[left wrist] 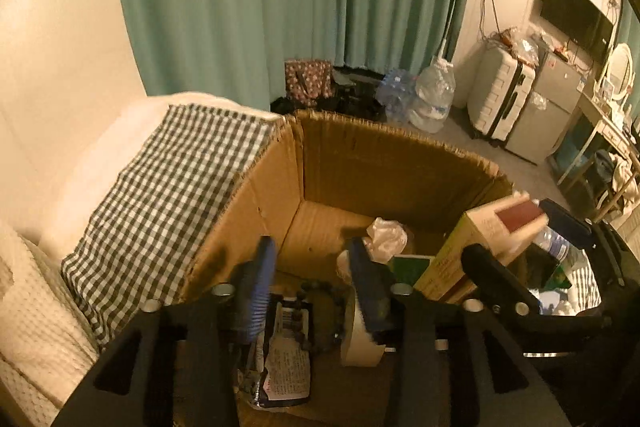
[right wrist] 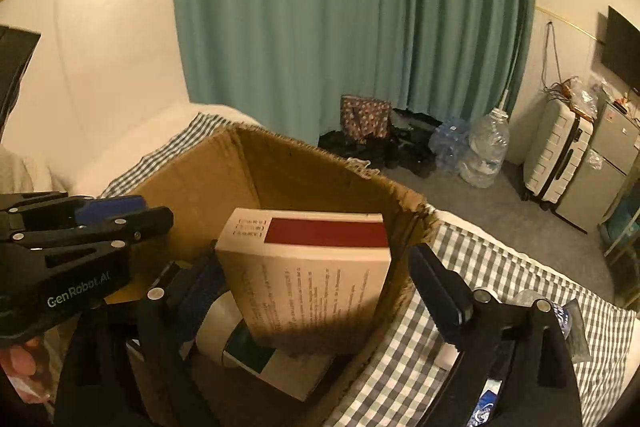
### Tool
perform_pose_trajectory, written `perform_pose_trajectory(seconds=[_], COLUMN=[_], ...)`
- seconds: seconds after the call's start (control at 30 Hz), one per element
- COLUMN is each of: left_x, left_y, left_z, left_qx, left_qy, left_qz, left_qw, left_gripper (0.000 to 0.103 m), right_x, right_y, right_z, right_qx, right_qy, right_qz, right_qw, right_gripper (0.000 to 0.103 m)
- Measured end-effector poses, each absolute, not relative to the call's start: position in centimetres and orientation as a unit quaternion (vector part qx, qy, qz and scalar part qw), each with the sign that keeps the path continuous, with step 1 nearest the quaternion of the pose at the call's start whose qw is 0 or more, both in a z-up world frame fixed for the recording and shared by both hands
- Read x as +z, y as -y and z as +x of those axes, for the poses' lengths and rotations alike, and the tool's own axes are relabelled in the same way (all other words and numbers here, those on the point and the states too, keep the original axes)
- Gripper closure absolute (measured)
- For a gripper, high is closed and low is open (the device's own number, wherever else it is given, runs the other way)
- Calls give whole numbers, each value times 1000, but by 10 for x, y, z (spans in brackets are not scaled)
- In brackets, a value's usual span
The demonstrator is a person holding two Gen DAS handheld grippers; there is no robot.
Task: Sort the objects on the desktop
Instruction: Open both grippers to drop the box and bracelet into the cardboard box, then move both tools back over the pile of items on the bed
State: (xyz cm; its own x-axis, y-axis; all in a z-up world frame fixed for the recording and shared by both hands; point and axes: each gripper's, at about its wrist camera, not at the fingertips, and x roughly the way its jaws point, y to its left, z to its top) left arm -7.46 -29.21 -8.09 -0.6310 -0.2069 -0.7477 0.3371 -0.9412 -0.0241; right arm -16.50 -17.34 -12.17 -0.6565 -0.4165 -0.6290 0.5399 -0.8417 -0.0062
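Both grippers hang open inside the cardboard box's (left wrist: 276, 167) torn rim.

Rough matt cardboard box (right wrist: 320, 163), matt paper book (right wrist: 316, 267), woven checked cloth (left wrist: 160, 187).

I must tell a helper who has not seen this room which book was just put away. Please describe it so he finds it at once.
Find the open brown cardboard box on the checked cloth. Inside, toward its right wall, a thick cream paperback book leans tilted on other things. Its dark red band across the top edge sets it apart from the green-and-white book beneath.
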Motion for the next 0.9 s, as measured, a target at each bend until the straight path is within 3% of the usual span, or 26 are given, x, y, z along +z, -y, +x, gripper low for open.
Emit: perform_pose_trajectory(seconds=[0.1, 0.23, 0.43, 0.63, 0.9], left_x=[-66, -48, -28, -7, 18], left_y=[287, 283, 279, 260, 222], left_z=[-68, -59, -47, -40, -35], left_qx=[-909, -919, -928, -940, -954], left_qy=[-81, -83, -108, -104, -79], left_qz=[380, 354, 327, 301, 278], left_qw=[148, 151, 141, 119, 84], left_gripper=[55, 37, 23, 12, 4], right_x=[-110, -87, -52, -30, -11], right_y=[166, 152, 128, 100, 60], right_z=[-162, -151, -133, -114, -89], right_qx=[-913, -929, -945, -957, -967], right_qy=[-92, -74, -53, -53, -53], right_qz=[304, 270, 232, 211, 192], right_qw=[256, 241, 222, 195, 158], right_gripper=[1, 0, 0, 0, 0])
